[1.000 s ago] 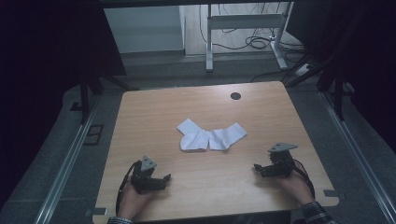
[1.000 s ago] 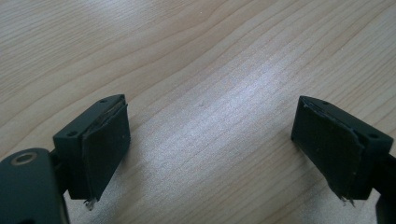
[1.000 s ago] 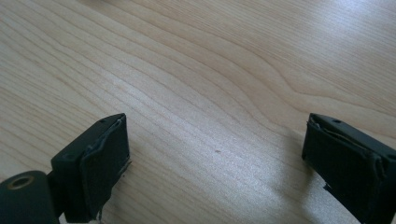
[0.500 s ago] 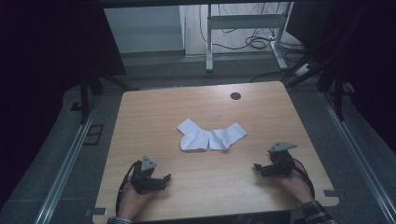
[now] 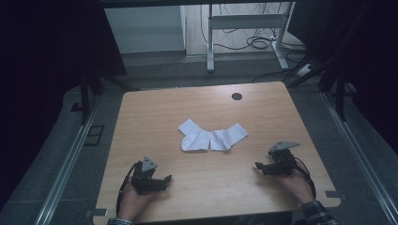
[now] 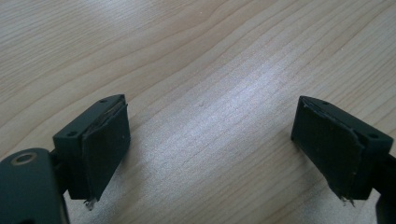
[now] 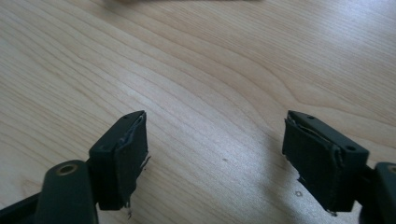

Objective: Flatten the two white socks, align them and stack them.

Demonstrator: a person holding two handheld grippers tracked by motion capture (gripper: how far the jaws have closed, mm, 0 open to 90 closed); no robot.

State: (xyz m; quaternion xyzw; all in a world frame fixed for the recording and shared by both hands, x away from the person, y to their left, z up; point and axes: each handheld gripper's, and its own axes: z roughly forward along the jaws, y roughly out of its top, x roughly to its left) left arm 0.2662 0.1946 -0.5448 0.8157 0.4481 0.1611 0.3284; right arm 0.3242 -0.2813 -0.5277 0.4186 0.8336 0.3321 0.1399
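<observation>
My left gripper [image 5: 151,177] rests on the worktop [image 5: 155,112], jaws wide, nothing between. The pair of white socks [image 5: 212,137] lies ahead of both sets of jaws, well apart. Light, floppy fabric, I'd pinch a cuff edge. Right gripper [image 5: 278,164]: jaws have just been closing, gap bare.

Table [image 5: 155,117]: light wood top, fine brown grain lines, one small round black spot [image 5: 237,96] near the far edge. White socks [image 5: 212,138], plain, no print. Left gripper [image 5: 165,179] black with a grey plate on top; right gripper [image 5: 259,167] the same, black with a grey plate. Pads [image 6: 106,144] matte black. Sleeve [image 5: 318,211] at the right wrist dark plaid with thin pale lines. Floor [image 5: 56,140] grey. White frame [image 5: 244,28] behind the table, black cables [image 5: 256,43] beside it.
</observation>
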